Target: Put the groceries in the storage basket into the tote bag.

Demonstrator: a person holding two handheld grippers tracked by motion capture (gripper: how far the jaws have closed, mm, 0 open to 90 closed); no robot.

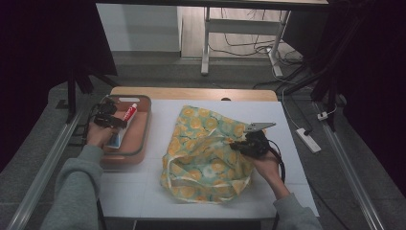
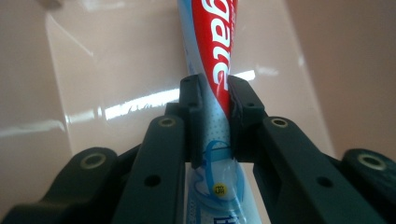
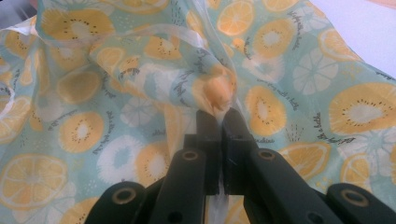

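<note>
My left hand-held gripper (image 2: 215, 109) has its jaws closed tight on a toothpaste tube (image 2: 212, 56), pinching it across the middle where the red lettered part meets the pale blue part; the tube runs away from me along the glossy pink floor of a tray (image 1: 143, 125), and in the high view that tray sits at the left edge of the worktop (image 1: 143, 187) with the tube lying lengthwise inside it, its white cap at the far end. My right hand-held gripper (image 3: 219, 119) is clamped shut on a bunched fold of a thin bag (image 3: 289, 79), a soft teal material printed with orange and kiwi slices and small script, lifted into a little peak just above the jaw tips. The rest of the bag lies crumpled and spread over the middle of the worktop, well apart from the tray. The worktop is white on top with a wooden strip along its far edge. Beyond it is a grey floor, the white legs of another table (image 1: 206, 43) with loose cables, and a white power strip (image 1: 309, 140) on the floor to the right; dark curtains close in both sides.
</note>
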